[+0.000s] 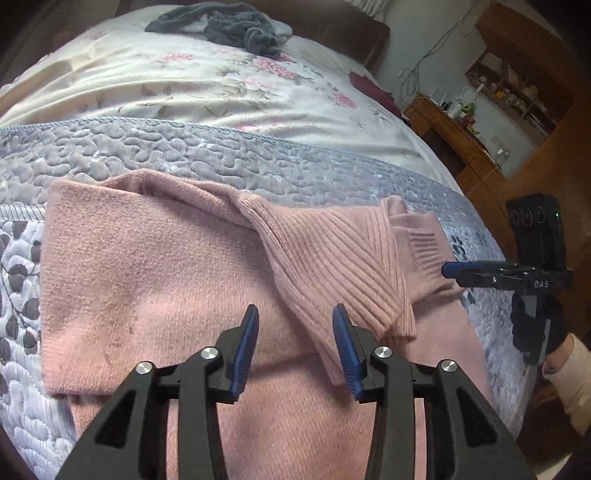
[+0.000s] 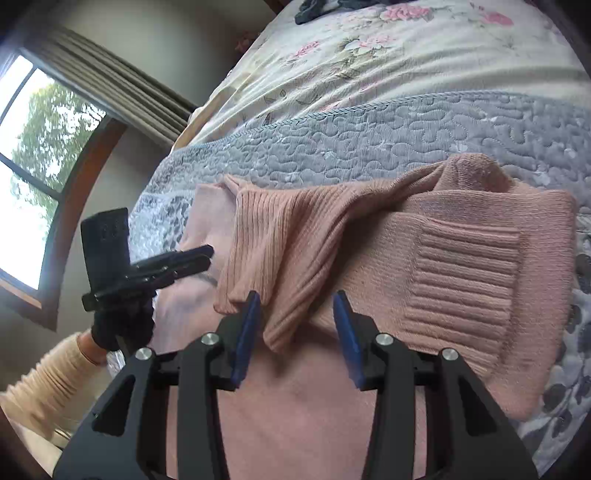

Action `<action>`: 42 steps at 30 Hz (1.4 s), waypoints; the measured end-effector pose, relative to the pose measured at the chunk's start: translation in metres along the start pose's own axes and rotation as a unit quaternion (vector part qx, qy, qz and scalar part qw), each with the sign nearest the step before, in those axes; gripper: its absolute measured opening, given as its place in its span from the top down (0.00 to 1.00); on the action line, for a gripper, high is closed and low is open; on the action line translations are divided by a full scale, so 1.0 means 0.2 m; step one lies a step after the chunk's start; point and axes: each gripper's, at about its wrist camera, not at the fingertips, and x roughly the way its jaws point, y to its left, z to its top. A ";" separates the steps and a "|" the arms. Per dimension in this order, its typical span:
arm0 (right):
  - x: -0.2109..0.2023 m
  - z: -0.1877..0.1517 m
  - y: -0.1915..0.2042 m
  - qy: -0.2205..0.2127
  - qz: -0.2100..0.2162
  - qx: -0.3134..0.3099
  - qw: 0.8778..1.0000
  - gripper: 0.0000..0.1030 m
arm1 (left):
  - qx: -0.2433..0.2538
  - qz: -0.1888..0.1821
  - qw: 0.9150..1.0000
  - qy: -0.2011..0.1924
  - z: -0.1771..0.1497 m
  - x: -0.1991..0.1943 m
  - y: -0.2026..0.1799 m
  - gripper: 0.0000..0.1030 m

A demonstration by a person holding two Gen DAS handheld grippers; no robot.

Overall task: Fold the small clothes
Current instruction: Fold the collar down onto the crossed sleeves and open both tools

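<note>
Looking down my left tongs [image 1: 291,347], I see the blue pads spread wide with nothing between them, hovering over the pink sweater [image 1: 155,266]. The sweater lies on the grey quilted bedspread [image 1: 192,151] near the foot of the bed, its body flat and one ribbed sleeve [image 1: 332,266] folded diagonally across it. That sleeve's cuff ends just ahead of my left tongs' right pad.

My right tongs [image 2: 295,336] are also wide apart and hold nothing; the end of a ribbed sleeve [image 2: 280,258] lies just ahead of them, between the pads in the picture, but I cannot tell whether either pad touches the knit. A second ribbed cuff [image 2: 469,269] lies flat on the sweater to the right.

From the left camera the right tongs [image 1: 452,271] show side-on at the sweater's right edge, held by a black-gloved hand [image 1: 535,328] with a cream sleeve behind it. Further up the bed, a dark grey garment [image 1: 229,26] sits crumpled on the floral sheet [image 1: 221,85].
</note>
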 end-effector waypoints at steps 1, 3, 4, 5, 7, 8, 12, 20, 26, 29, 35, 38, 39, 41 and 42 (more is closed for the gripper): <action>0.04 0.04 -0.02 -0.001 0.002 0.018 1.000 0.56 | -0.015 0.014 1.000 0.007 0.03 0.04 0.01 0.53; 0.13 0.08 -0.05 0.009 0.005 0.047 0.999 0.56 | -0.041 0.030 0.999 0.017 0.06 0.13 0.04 0.53; 0.18 0.10 -0.06 0.014 0.004 0.056 0.998 0.56 | -0.052 0.027 0.998 0.016 0.08 0.16 0.06 0.55; 0.21 0.11 -0.07 0.019 0.003 0.059 0.998 0.57 | -0.058 0.020 0.998 0.010 0.09 0.17 0.06 0.55; 0.27 0.13 -0.08 0.023 0.000 0.065 0.998 0.85 | -0.063 0.004 0.998 0.008 0.13 0.21 0.06 0.87; 0.29 0.14 -0.09 0.025 0.001 0.071 0.997 0.92 | -0.066 -0.003 0.998 0.006 0.14 0.21 0.05 0.89; 0.26 0.21 -0.11 -0.005 -0.008 0.078 0.997 0.92 | -0.033 0.008 0.999 -0.031 0.22 0.19 0.00 0.90; 0.34 0.20 -0.18 0.019 -0.037 0.077 0.996 0.91 | -0.029 0.037 0.999 -0.006 0.20 0.24 0.12 0.89; 0.23 0.07 -0.10 0.016 -0.001 0.086 0.996 0.62 | -0.074 -0.017 0.997 0.003 0.03 0.12 0.07 0.74; 0.28 0.02 -0.05 0.035 0.003 0.081 0.996 0.73 | -0.073 -0.021 0.997 0.022 -0.05 0.16 0.02 0.74; 0.36 -0.04 -0.08 0.046 -0.030 0.093 0.994 0.92 | -0.027 0.012 0.999 0.025 -0.08 0.19 -0.01 0.78; 0.34 -0.05 -0.08 0.041 -0.024 0.093 0.995 0.91 | -0.033 0.017 0.999 0.026 -0.08 0.17 -0.01 0.79; 0.31 -0.06 -0.08 0.035 -0.022 0.096 0.995 0.86 | -0.036 0.024 0.999 0.026 -0.09 0.14 -0.01 0.79; 0.19 -0.11 -0.06 0.017 -0.008 0.103 0.994 0.79 | -0.031 0.046 0.998 0.026 -0.13 0.06 -0.05 0.78; 0.12 -0.14 -0.04 0.005 -0.005 0.101 0.995 0.74 | -0.023 0.074 0.997 0.028 -0.16 0.01 -0.07 0.72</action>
